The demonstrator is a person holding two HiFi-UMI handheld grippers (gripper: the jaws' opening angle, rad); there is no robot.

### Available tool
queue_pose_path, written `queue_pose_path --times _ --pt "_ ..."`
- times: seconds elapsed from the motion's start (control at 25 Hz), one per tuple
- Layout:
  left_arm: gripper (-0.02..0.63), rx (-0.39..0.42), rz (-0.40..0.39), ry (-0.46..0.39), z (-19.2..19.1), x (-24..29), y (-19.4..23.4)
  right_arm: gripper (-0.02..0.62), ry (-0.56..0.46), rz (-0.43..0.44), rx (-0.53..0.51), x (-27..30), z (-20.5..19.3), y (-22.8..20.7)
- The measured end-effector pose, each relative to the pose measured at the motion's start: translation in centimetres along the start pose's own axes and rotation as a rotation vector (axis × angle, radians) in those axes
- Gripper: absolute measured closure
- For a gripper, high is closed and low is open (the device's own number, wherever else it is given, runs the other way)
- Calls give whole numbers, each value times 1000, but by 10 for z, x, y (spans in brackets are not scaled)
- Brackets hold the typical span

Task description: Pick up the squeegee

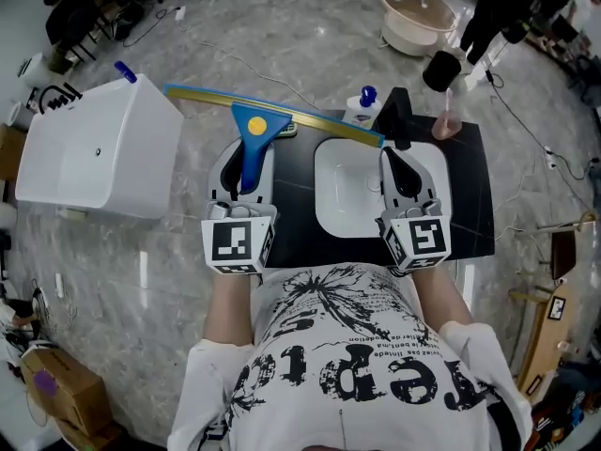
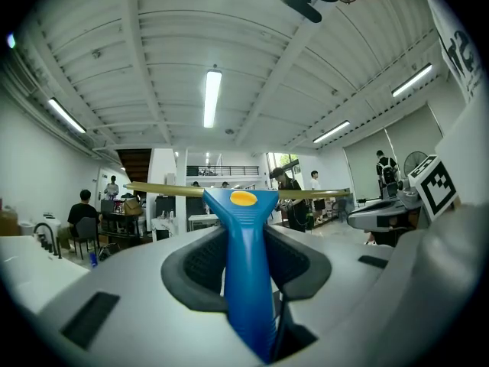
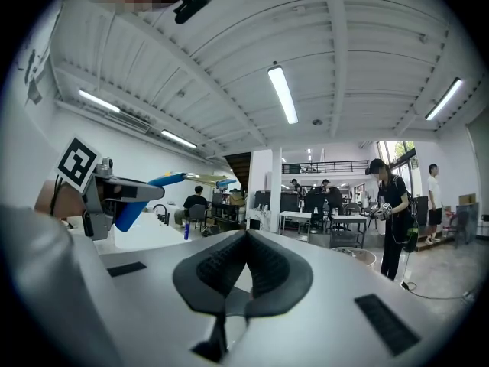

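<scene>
While the left gripper [image 1: 244, 163] clamps its blue handle, the squeegee [image 1: 254, 125] sits upper centre in the head view, its long gold blade slanting up-left. Jaws hide the handle's end; the right gripper [image 1: 396, 158] is closed, empty.

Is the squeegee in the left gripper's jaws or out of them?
In them: the left gripper has its jaws pressed on the blue handle of the squeegee.

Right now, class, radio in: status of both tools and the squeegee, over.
Left tool shut on squeegee handle. Right tool shut, empty. Blade's right end close by black faucet and white bottle.
</scene>
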State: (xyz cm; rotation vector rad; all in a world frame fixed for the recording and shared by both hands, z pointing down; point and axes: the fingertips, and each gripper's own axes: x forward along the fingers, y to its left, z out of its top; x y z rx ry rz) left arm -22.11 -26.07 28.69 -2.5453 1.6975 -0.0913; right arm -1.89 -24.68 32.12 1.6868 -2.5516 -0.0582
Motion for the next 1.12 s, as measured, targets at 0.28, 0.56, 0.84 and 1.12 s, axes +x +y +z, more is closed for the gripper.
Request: queue_pose_path --times 0.28,0.56,0.84,1.12 --pt "466 -14 8 20 -12 2 6 583 6 28 -19 5 -3 10" --pt "465 -27 4 24 -16 0 8 583 30 63 -31 5 -8 21" --pt "465 -36 3 33 -23 -3 8 583 -7 83 -59 3 -6 28" --pt "465 -42 -9 46 -28 -8 12 583 -15 61 -65 3 -1 34"
